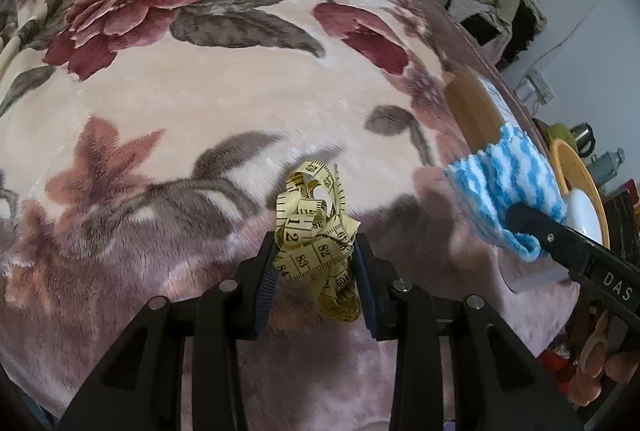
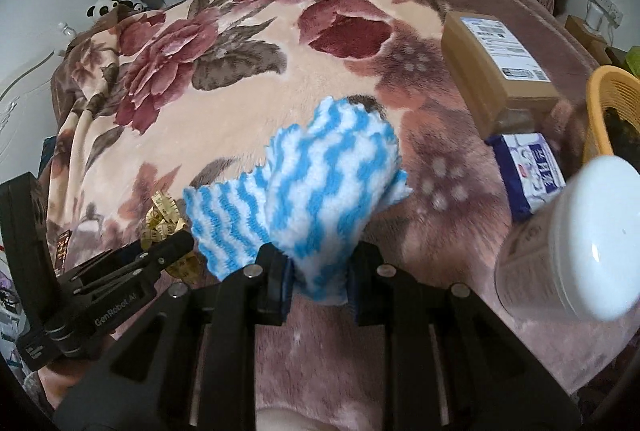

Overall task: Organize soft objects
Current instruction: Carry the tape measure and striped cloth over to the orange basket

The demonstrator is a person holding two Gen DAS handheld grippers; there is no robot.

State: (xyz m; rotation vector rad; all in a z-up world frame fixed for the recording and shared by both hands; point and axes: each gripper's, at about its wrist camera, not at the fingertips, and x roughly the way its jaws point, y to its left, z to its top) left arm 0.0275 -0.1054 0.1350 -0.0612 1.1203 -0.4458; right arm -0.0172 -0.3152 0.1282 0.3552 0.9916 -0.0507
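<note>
Left gripper (image 1: 316,263) pinches a crumpled yellow measuring tape (image 1: 316,231) between its pads, the bundle lifted clear of the floral blanket (image 1: 200,103) that covers the bed. Beside it, toward the bed's right edge, the right gripper (image 2: 318,283) is pressed together on a fluffy blue-and-white striped cloth (image 2: 312,187), whose loose end fans out above the fingers and hides the blanket behind it. Farther right along that edge lies a brown cardboard box (image 2: 500,67) with a white shipping label, and just nearer than it a blue-and-white tissue pack (image 2: 528,171). A white-lidded jar (image 2: 568,243) looms close at the right of the right wrist view, blocking part of the bed's edge. Behind it stands a yellow plastic basket (image 2: 608,103), off the bed's right side.
</note>
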